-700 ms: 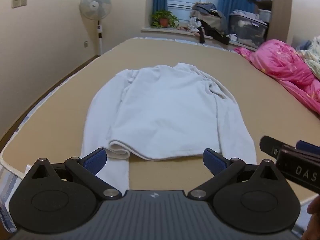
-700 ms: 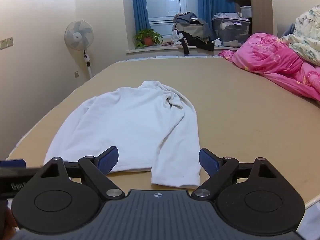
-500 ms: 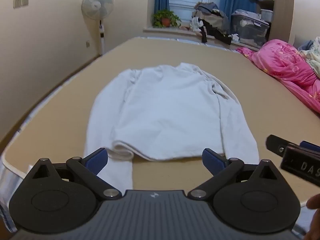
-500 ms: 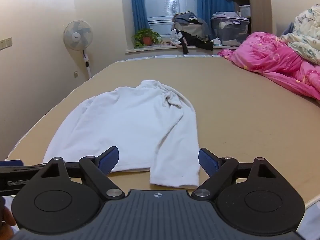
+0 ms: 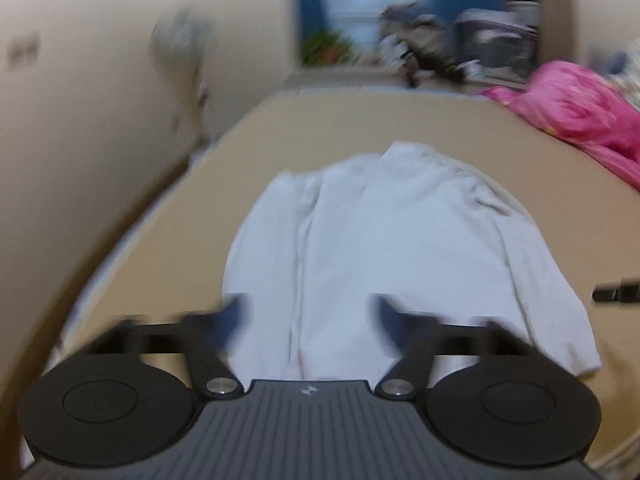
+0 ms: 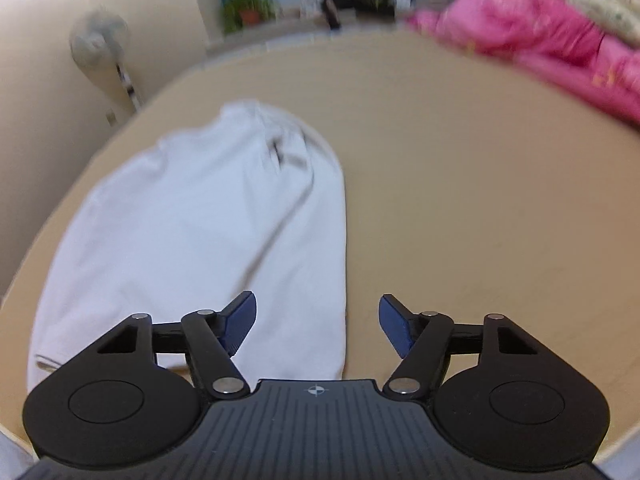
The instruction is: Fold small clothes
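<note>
A white long-sleeved top [image 5: 400,232] lies flat on the tan bed surface [image 5: 560,220], collar away from me and sleeves down its sides. My left gripper [image 5: 310,316] hovers over the near left part of the top, where the left sleeve meets the body; its jaws stand apart and the pads press on nothing. My right gripper [image 6: 316,320] is over the near end of the right sleeve of the top [image 6: 200,220], open, with the sleeve's edge and bare bed [image 6: 460,200] showing between its fingers. A black tip of the right gripper [image 5: 616,294] shows at the left wrist view's right edge.
A pink quilt [image 6: 540,40] is heaped at the bed's far right. A standing fan [image 6: 100,40] is by the left wall. Beyond the bed's far end are a potted plant [image 6: 248,8] and piled clothes and boxes. The bed's left edge runs close to the top.
Both grippers have moved forward and lower over the white top, which now fills more of each view. Both pairs of jaws stand narrower than before. The pictures are motion-blurred.
</note>
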`<state>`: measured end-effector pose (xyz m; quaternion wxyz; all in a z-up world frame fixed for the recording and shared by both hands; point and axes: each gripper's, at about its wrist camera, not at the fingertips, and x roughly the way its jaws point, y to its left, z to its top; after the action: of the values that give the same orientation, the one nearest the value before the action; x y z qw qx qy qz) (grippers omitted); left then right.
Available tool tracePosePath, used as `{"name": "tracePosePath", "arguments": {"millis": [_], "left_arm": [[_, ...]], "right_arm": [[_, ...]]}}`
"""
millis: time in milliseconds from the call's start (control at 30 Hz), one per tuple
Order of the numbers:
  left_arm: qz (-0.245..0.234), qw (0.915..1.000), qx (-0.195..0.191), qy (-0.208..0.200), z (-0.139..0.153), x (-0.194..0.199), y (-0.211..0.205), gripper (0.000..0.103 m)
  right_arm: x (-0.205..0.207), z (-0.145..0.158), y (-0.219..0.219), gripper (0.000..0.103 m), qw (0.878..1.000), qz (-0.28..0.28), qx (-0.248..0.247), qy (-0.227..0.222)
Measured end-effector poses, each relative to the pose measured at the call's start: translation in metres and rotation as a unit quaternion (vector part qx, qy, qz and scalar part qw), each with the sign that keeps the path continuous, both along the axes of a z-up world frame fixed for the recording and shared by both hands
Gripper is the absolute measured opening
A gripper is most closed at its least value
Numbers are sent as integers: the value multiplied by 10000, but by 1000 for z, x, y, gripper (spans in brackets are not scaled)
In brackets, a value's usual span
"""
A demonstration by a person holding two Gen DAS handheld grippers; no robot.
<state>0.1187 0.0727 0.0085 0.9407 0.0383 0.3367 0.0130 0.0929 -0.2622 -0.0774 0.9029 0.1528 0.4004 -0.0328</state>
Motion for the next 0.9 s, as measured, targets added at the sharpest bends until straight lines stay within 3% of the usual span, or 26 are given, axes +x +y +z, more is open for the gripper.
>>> {"name": "tracePosePath", "arguments": {"millis": [100,200,267,300,333,400,467,533,700,900], "left_arm": [[199,9998,95,-36,1,16,8,60],[258,9995,159,-97,6,16,14,58],[262,9996,81,-74,-1,10,17,52],[267,9996,129,-29,-3,8,16,51],[276,9995,179,-23,-5,9,15,49],[304,9990,316,16,-8,13,12,38],[307,9990,334,22,-9,14,12,26],[280,9990,345,33,-9,14,11,19],[80,9990,441,52,-11,13,7,18],[-301,9993,170,166,-18,16,4,18]], "right_arm": [[25,-26,2,56,9989,113,-80,443],[38,-51,0,42,9955,113,198,918],[40,-61,5,37,9939,156,136,1082],[40,-60,8,25,9941,215,32,1058],[39,-58,10,3,9945,303,-5,1002],[37,-52,10,3,9950,374,53,924],[34,-41,-6,3,9970,85,78,761],[30,-23,-27,3,9980,-320,-279,464],[10,1,-94,3,9850,-1257,-1182,-29],[4,-15,-173,3,9696,-1982,-1434,-64]]}}
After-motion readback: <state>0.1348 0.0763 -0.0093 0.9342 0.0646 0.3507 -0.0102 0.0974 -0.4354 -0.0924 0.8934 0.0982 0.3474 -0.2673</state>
